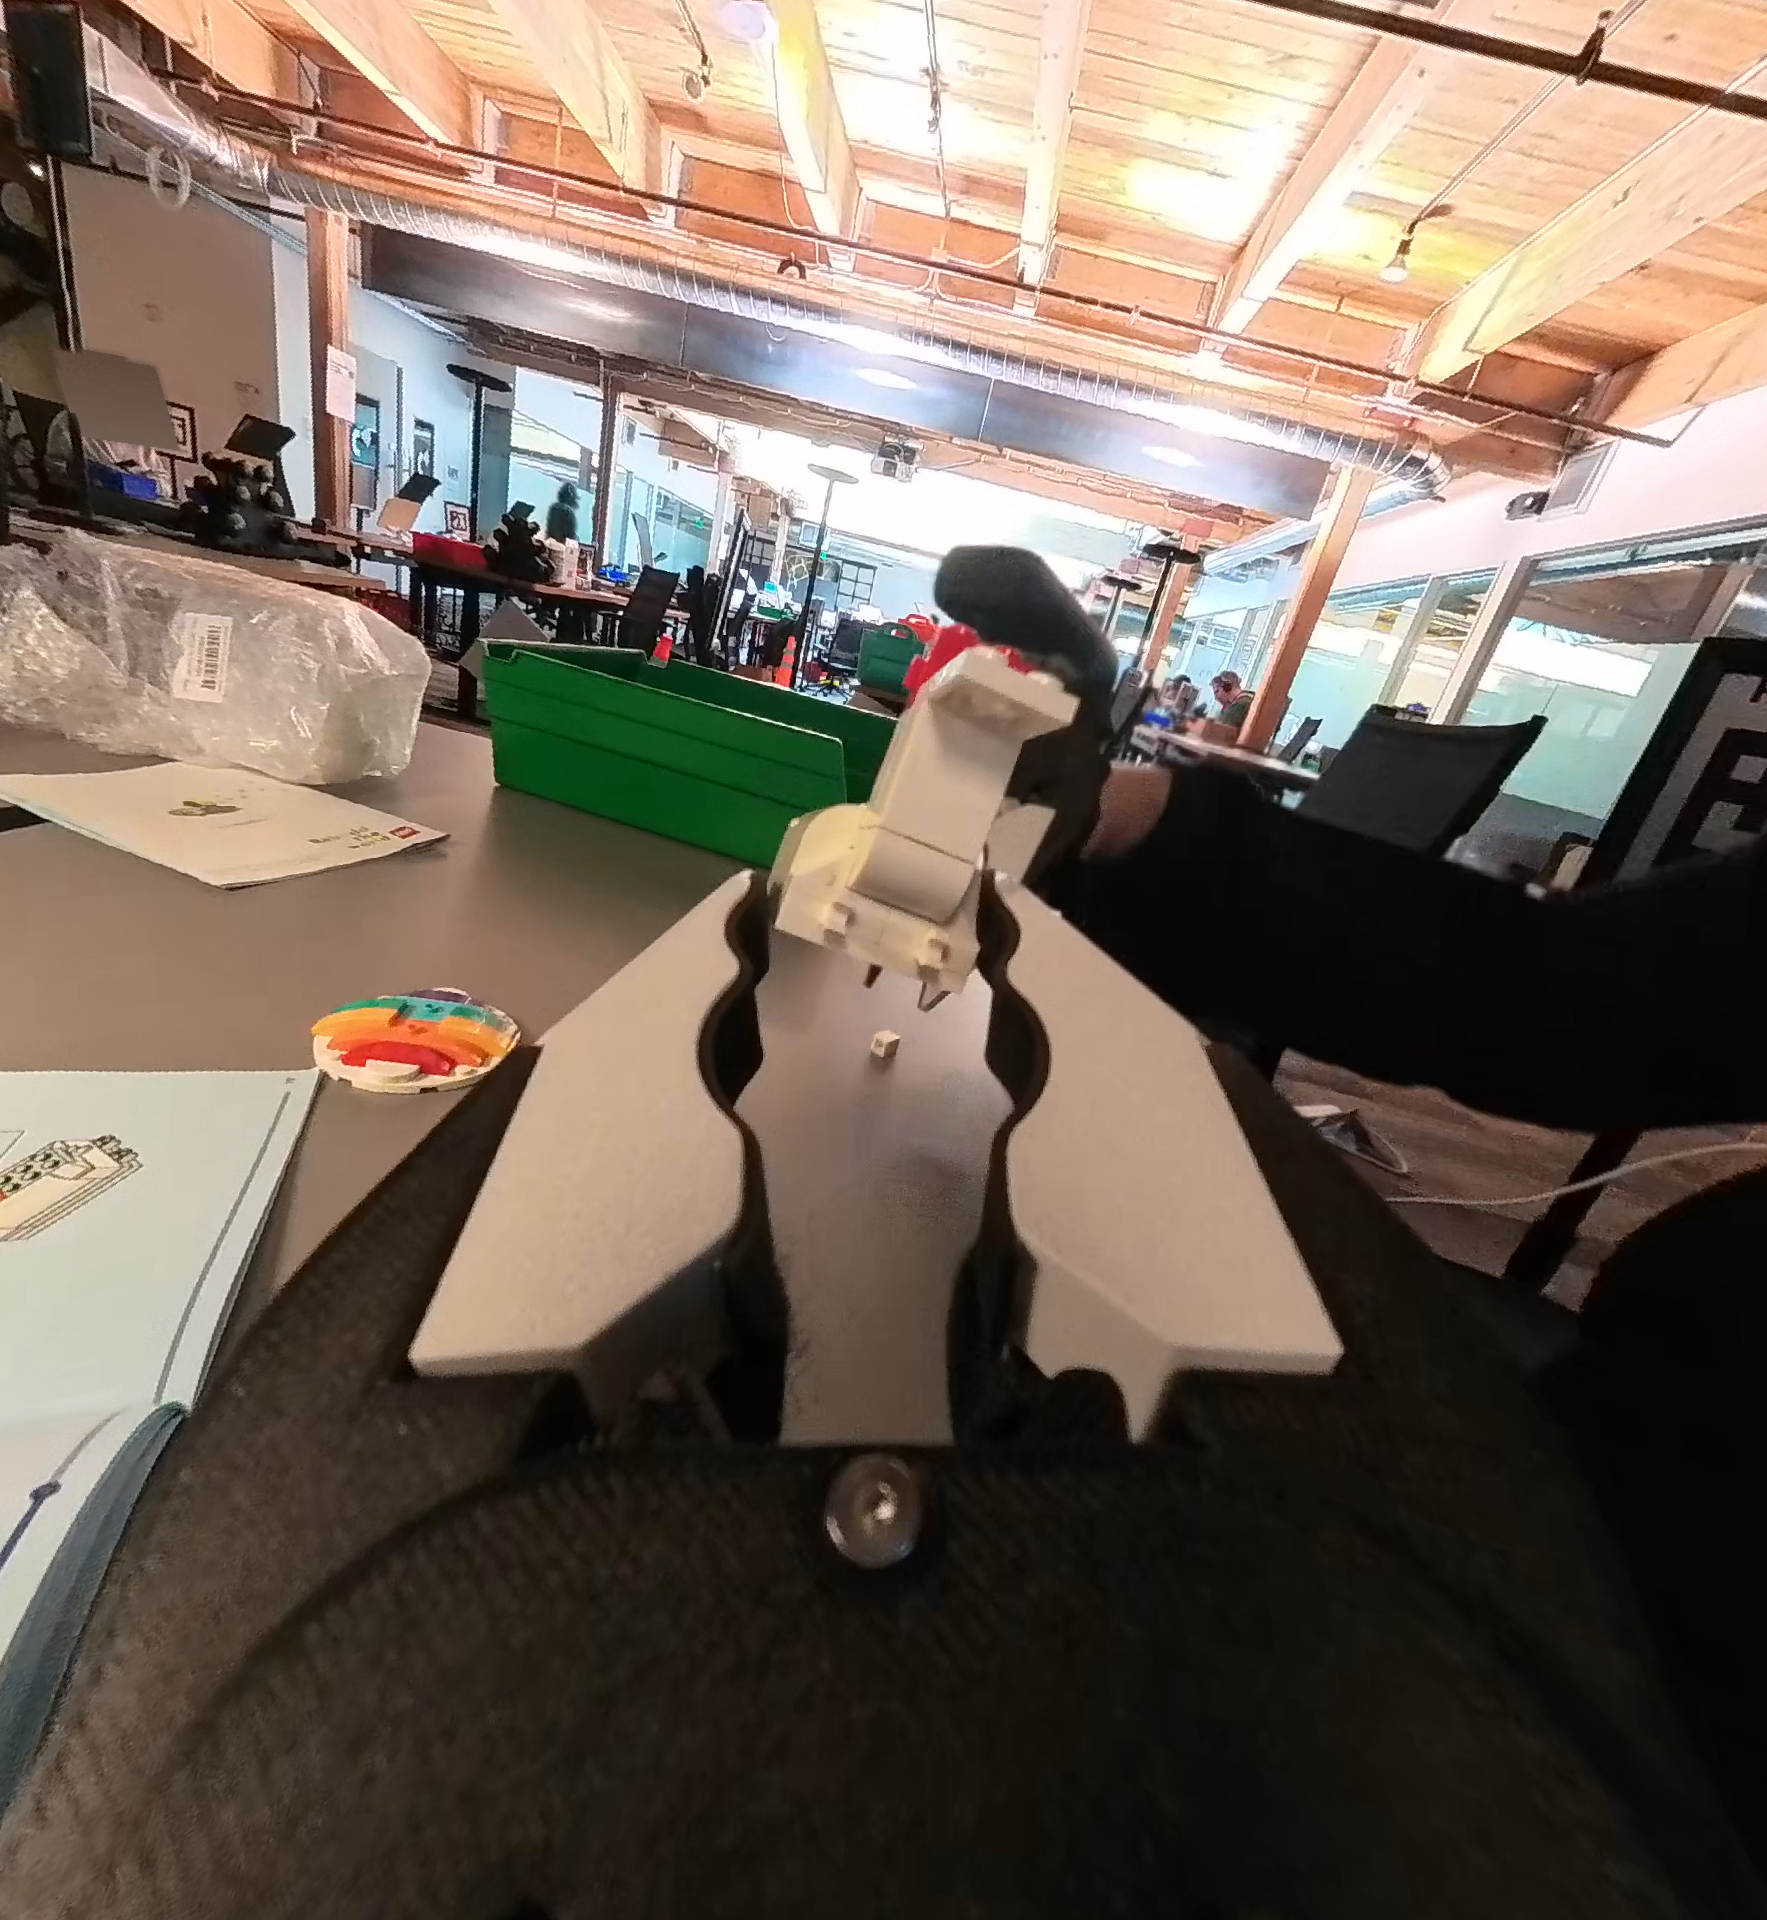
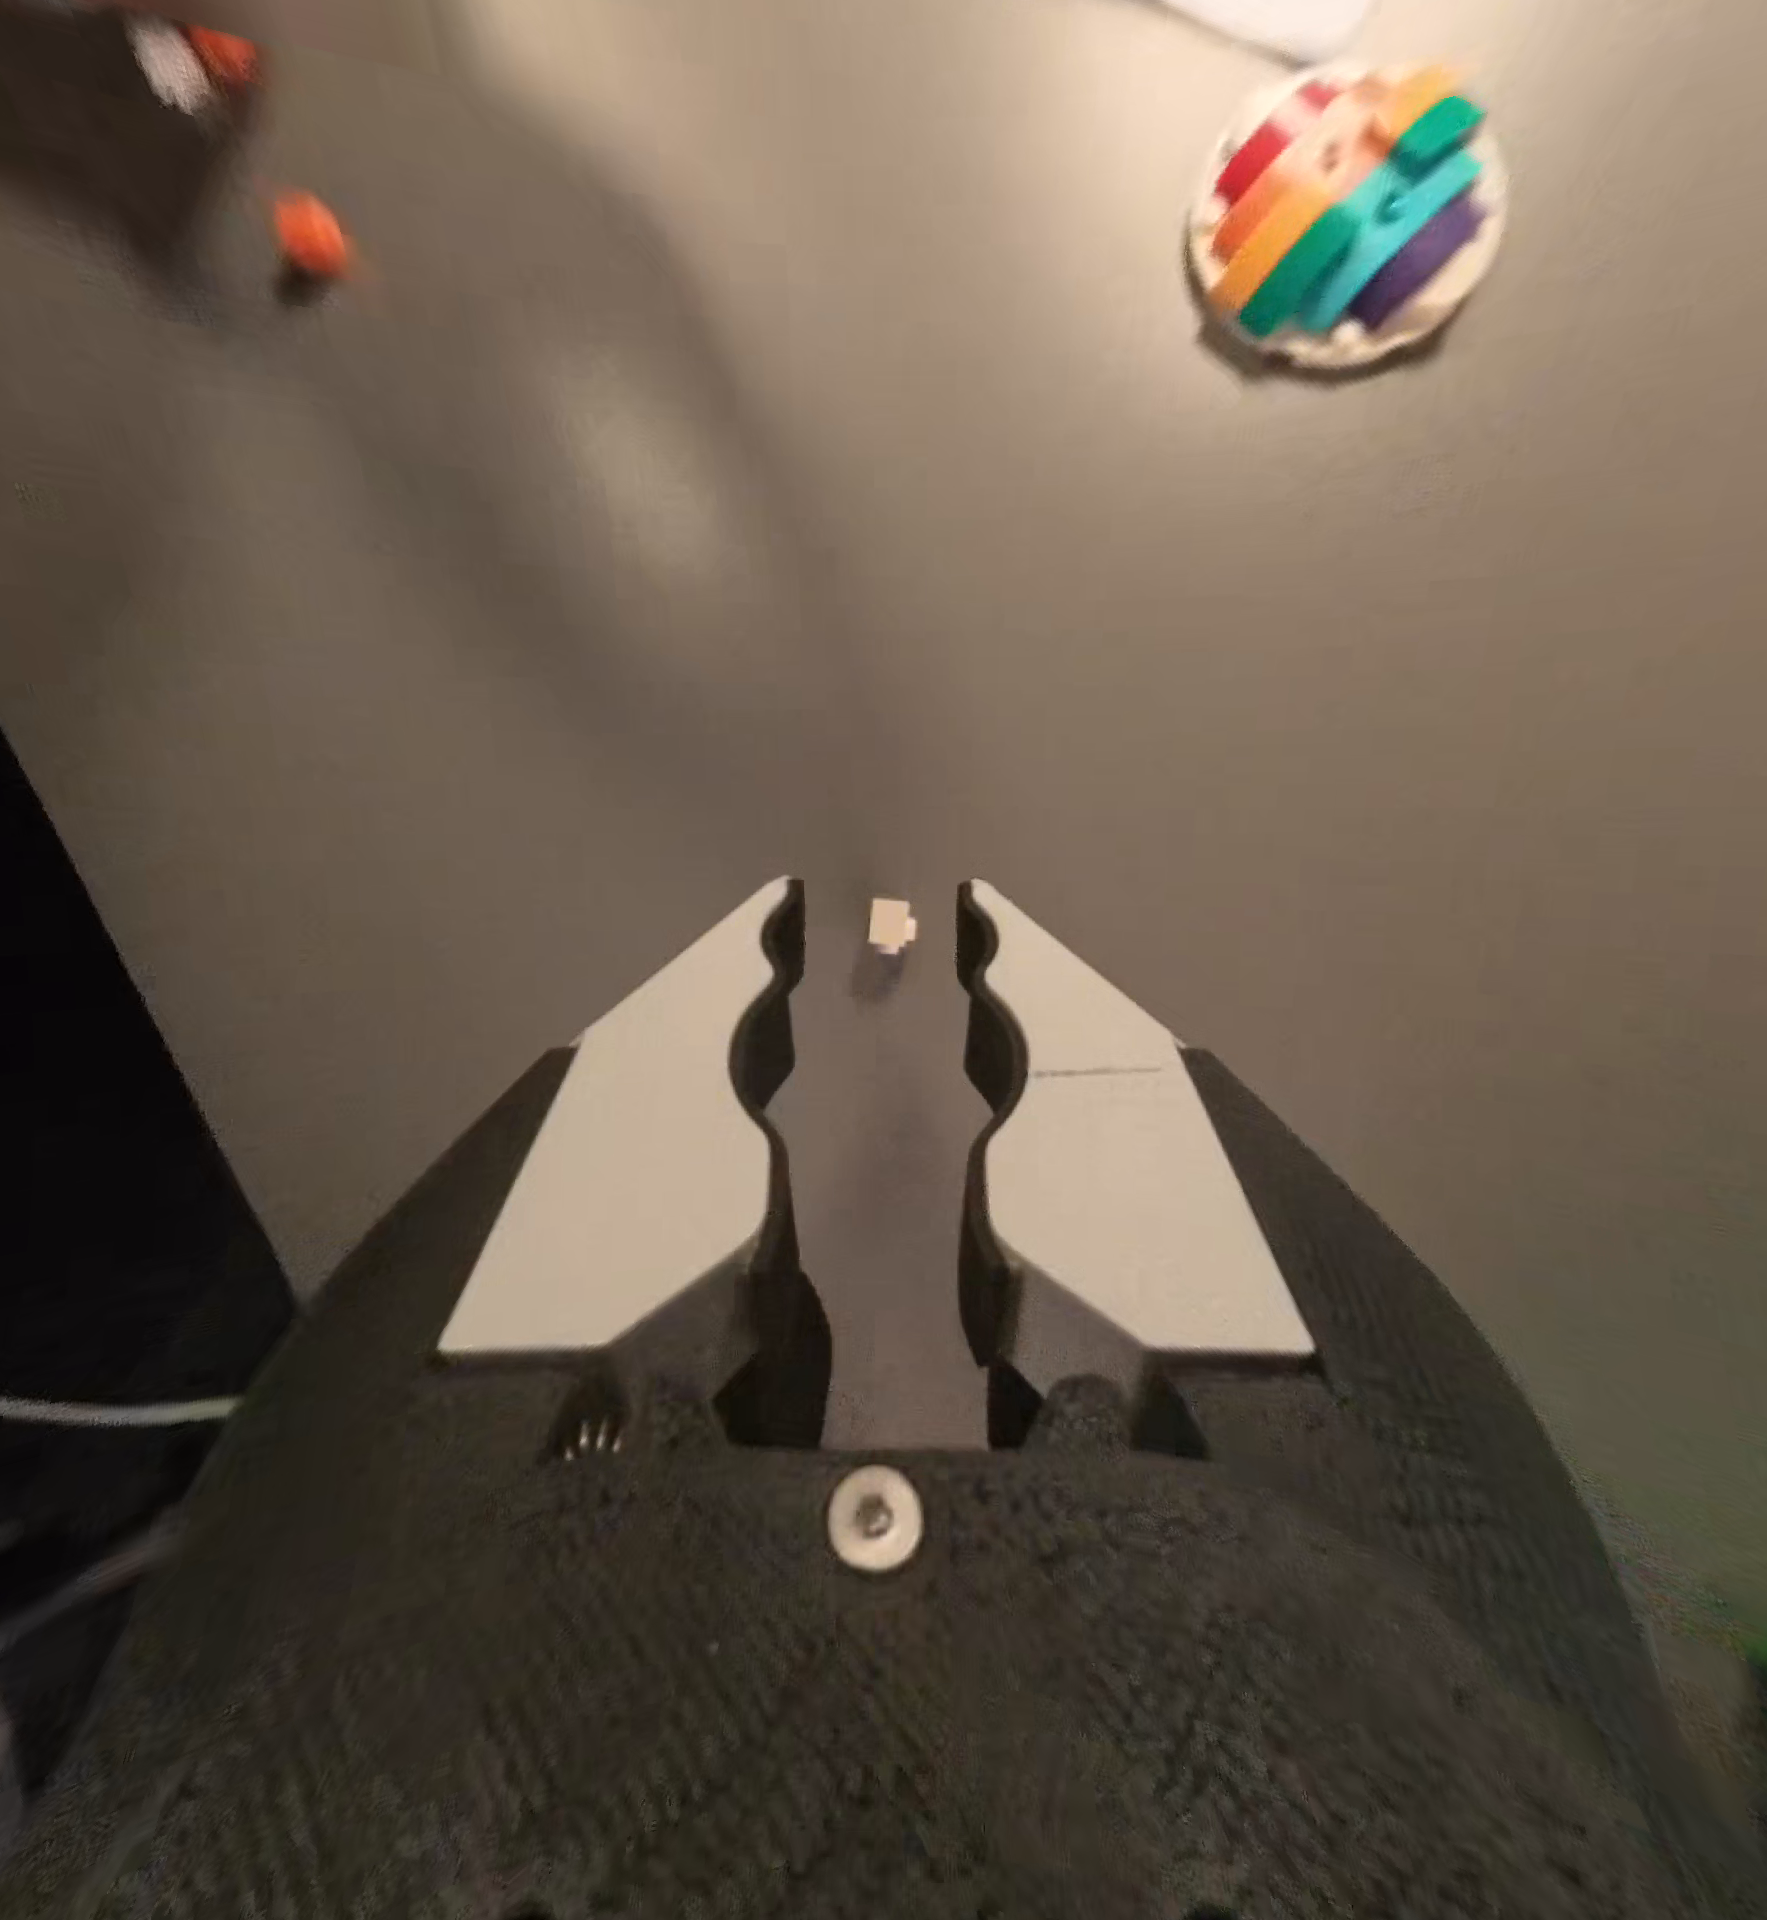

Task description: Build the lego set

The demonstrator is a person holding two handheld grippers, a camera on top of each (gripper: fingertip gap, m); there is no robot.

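One tiny white brick [image 2: 889,925] between the right tongs' [image 2: 881,914] tips.

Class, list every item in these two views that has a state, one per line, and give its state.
Left hand-held gripper: shut on the white brick-built lego model, held upright.
Right hand-held gripper: open, fingers either side of the tiny white lego piece.
Tiny white lego piece: loose on the grey table.
Round rainbow-striped lego disc: lying flat.
Instruction booklet: open.
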